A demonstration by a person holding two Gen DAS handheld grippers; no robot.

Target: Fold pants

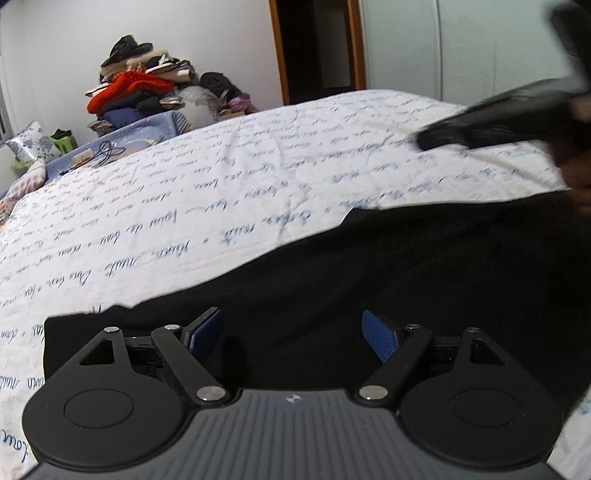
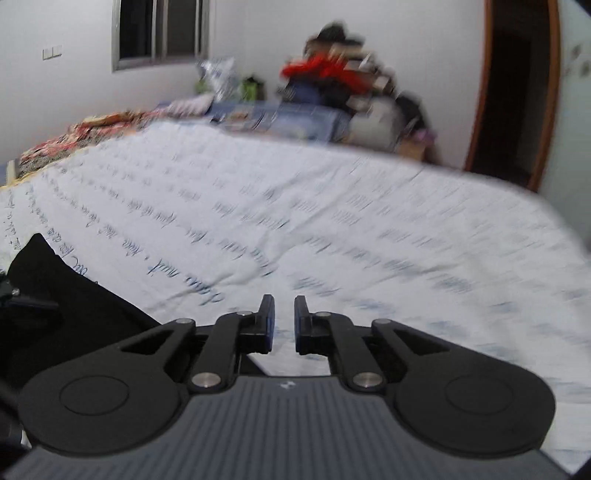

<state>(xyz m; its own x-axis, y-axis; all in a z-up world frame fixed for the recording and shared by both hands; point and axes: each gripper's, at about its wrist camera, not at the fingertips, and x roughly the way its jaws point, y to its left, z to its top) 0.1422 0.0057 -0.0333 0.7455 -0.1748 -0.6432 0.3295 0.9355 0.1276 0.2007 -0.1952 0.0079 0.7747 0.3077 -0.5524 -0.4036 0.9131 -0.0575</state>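
Observation:
Black pants lie flat on a white bedspread with blue script, filling the lower right of the left wrist view. My left gripper hovers just over the near part of the pants, jaws wide open, blue pads clear of the cloth. My right gripper shows as a dark blur at the upper right, above the bedspread beyond the pants. In the right wrist view the right gripper is all but closed, with only a narrow slit and nothing between its pads. There the pants lie at the lower left.
A tall pile of clothes and a blue blanket with a cable sit at the far side of the bed. A dark doorway stands behind, and a window is in the far wall. Patterned pillows lie at the left.

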